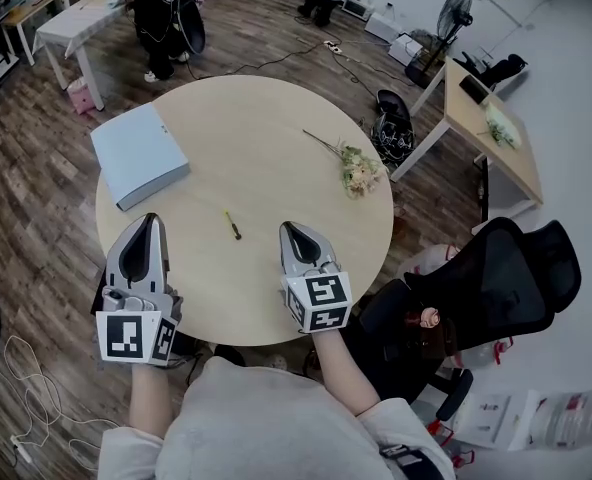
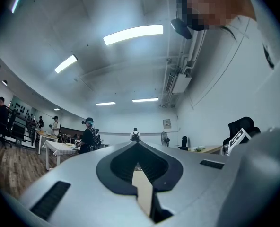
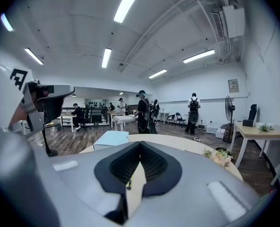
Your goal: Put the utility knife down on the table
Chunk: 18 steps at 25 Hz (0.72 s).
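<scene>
Both closed, left tool and right tool flank the utility knife.

Jaws of the right gripper meet, the utility knife lying on the table beyond.

Blue folder, dried flowers

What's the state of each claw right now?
Left claw: closed, holding nothing.
Right claw: closed, holding nothing; the utility knife lies on the table.
</scene>
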{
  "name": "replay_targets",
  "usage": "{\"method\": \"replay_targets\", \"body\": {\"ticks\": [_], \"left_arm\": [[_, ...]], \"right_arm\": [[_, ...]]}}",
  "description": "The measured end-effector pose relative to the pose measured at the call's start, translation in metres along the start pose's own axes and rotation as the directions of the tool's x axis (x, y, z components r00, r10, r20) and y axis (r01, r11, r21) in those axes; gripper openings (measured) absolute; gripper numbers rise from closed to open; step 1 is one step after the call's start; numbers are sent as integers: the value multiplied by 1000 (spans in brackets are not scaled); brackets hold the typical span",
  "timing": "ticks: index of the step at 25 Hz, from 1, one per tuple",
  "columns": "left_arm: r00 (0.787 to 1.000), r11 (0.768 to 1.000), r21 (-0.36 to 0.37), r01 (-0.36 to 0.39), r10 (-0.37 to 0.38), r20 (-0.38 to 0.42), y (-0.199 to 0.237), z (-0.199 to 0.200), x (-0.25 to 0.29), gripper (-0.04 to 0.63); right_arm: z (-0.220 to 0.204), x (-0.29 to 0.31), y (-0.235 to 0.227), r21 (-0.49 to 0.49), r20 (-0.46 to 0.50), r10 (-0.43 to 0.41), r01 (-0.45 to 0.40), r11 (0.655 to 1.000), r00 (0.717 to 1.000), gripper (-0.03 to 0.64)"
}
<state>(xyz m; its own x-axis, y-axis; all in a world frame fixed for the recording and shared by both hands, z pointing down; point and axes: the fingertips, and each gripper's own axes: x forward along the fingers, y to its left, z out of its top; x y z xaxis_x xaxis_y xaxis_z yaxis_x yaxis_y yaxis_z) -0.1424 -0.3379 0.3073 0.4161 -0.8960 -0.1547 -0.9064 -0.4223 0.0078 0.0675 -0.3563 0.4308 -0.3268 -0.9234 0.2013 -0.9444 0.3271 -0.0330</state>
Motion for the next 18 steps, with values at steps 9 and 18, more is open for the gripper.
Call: {"method": "replay_targets", "body": {"ticks": [9,18], "left_arm": [[999,1000,27,-15,14,40,-32,21,-20,8],[997,998,45,-35,31,76,-65,36,-40,8]], "right_arm": [[50,-51,-12,-11,152,-1,3,1000,988,11],[76,-99,-23,-7,244,15,-14,1000,970,11]]}}
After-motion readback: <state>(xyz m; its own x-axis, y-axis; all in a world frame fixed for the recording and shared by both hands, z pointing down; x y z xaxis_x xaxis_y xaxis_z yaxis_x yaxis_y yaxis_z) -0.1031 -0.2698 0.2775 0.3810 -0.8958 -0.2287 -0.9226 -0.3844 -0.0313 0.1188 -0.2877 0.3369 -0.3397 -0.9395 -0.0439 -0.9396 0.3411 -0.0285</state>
